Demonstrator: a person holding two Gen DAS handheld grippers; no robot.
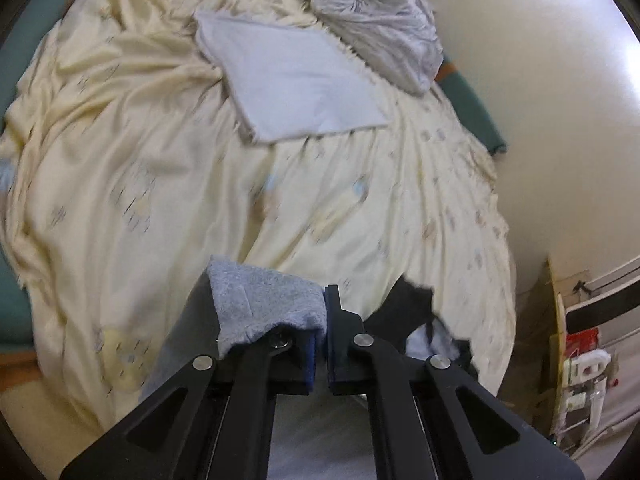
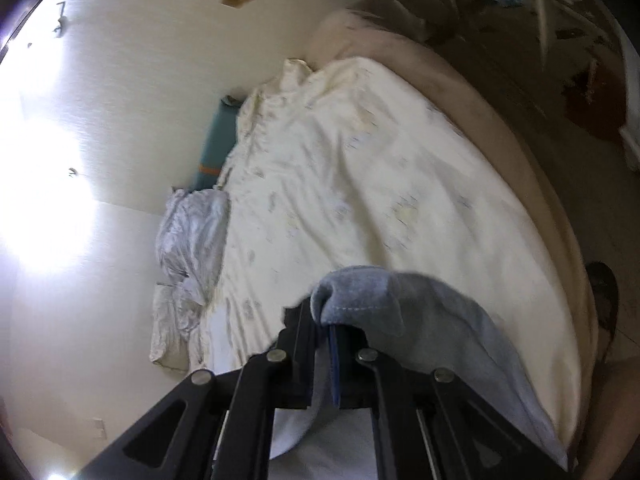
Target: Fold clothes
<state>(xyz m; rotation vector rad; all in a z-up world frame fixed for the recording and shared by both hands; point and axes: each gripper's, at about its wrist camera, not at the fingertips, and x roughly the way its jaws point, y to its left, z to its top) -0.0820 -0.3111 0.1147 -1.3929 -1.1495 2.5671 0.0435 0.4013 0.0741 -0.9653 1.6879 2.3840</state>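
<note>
The left gripper (image 1: pixel 322 312) is pinching a blue-grey cloth (image 1: pixel 268 300) between its nearly touching jaws, the fabric draping over the left finger. The right gripper (image 2: pixel 322 326) is likewise clamping the blue-grey cloth (image 2: pixel 420 320), which is hanging over its right finger and trailing down beside it. Both are holding the cloth above a bed covered by a rumpled cream sheet (image 1: pixel 160 152). Farther out, a folded white cloth (image 1: pixel 292 84) is lying flat on that sheet, and a crumpled grey bundle (image 1: pixel 384 24) is sitting just beyond it, against the wall.
</note>
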